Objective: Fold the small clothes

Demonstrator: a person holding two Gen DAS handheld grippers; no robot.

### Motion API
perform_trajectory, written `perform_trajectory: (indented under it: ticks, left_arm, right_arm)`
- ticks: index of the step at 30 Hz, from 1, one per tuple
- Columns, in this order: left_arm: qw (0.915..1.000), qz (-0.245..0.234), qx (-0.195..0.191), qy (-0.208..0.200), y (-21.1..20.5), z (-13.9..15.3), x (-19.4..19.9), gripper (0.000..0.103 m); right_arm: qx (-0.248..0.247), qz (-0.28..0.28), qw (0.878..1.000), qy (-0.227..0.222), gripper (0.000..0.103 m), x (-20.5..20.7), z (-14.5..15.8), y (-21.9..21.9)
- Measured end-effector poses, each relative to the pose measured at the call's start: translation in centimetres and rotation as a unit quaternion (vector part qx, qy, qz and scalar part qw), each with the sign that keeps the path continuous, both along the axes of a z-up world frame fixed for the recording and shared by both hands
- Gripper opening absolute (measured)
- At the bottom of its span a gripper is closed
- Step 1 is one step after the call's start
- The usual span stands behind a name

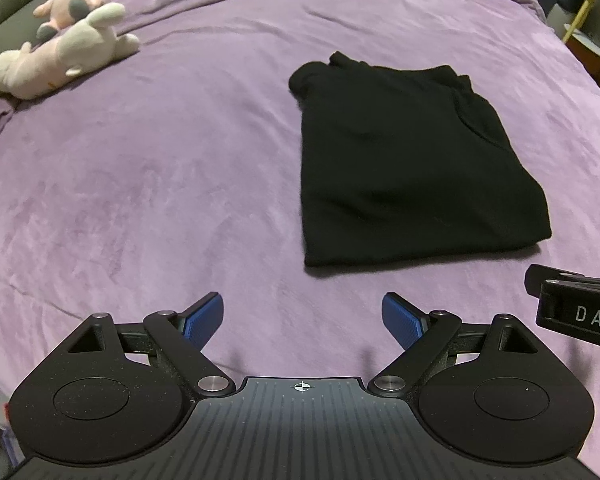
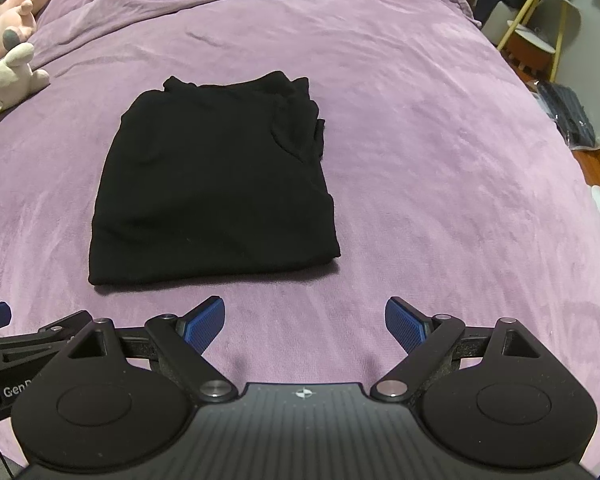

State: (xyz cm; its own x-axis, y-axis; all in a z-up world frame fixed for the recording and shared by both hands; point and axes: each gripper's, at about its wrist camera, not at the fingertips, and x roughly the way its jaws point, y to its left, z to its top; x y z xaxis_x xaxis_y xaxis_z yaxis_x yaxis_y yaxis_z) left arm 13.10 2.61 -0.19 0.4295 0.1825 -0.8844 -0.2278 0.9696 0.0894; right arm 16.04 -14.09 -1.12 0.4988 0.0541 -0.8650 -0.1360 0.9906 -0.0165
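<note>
The left claw [image 1: 302,322] and the right claw [image 2: 305,325] look alike: matte black bodies speckled with fine dust, each with a ribbed central deck bearing a small white crosshair mark at its front edge. On either side sits a rounded black housing with a raised disc and a triangular cut-out. Angled black link arms pivot on round silver screws and carry short fingers faced with ribbed blue pads [image 1: 203,319]. Seen side-on in each other's views, the right claw's flank shows white letters "DAS" and the left claw's shows "Gen".
</note>
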Motion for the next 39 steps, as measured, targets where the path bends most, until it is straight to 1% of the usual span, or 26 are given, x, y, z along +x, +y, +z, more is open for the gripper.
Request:
perform_trajectory:
  ticks: [39]
  left_arm:
    - [1.0000,0.003,0.006,0.003,-0.69,-0.04,-0.16,0.091]
  right_arm:
    - [0.010,-0.002,1.000,-0.003,0.088,-0.18,0.00,-0.44]
